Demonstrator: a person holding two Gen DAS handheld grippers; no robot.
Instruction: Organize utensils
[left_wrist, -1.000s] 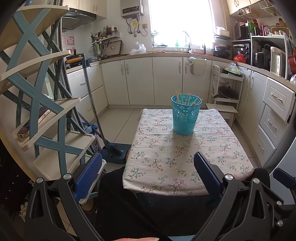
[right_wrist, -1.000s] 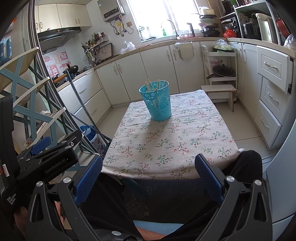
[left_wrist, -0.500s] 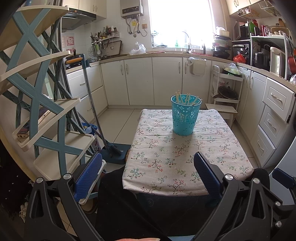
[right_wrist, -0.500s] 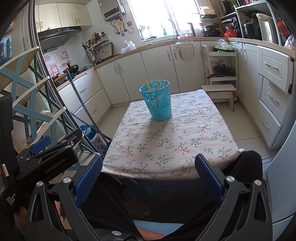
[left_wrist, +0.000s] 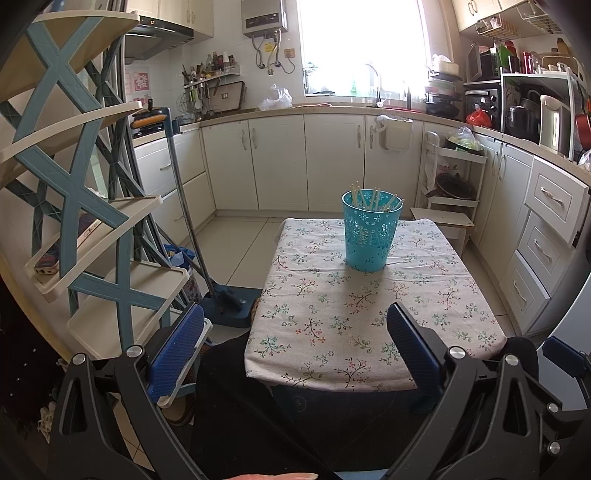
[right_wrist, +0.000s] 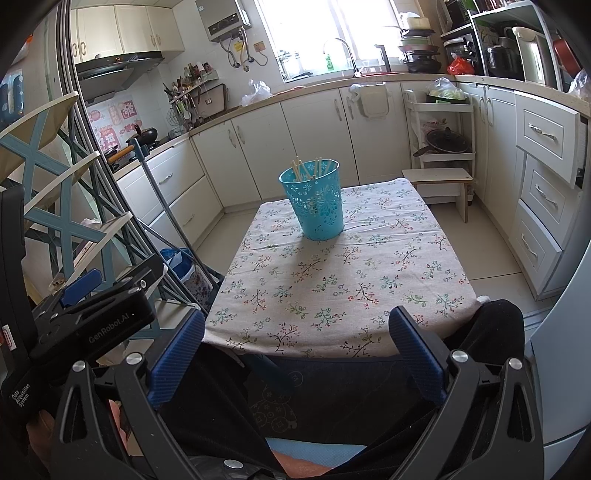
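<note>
On the floral-clothed table (left_wrist: 369, 314), toward its far end, stands the teal basket (left_wrist: 371, 230) with the chopsticks (left_wrist: 373, 197) leaning loosely inside — the only utensils visible. Both tools hang back off the near edge: left gripper (left_wrist: 295, 347) and right gripper (right_wrist: 295, 347), jaws wide apart, holding nothing. The basket looks light — a clumsy reach among the sticks could tip it and scatter them.

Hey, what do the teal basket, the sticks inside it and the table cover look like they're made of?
The teal basket looks like moulded plastic: glossy, with a cut-out flower pattern. The sticks seem to be pale wood or bamboo chopsticks, matte, though too small to be sure. The table cover looks like woven cloth: floral print, soft creases, draped edge.
</note>
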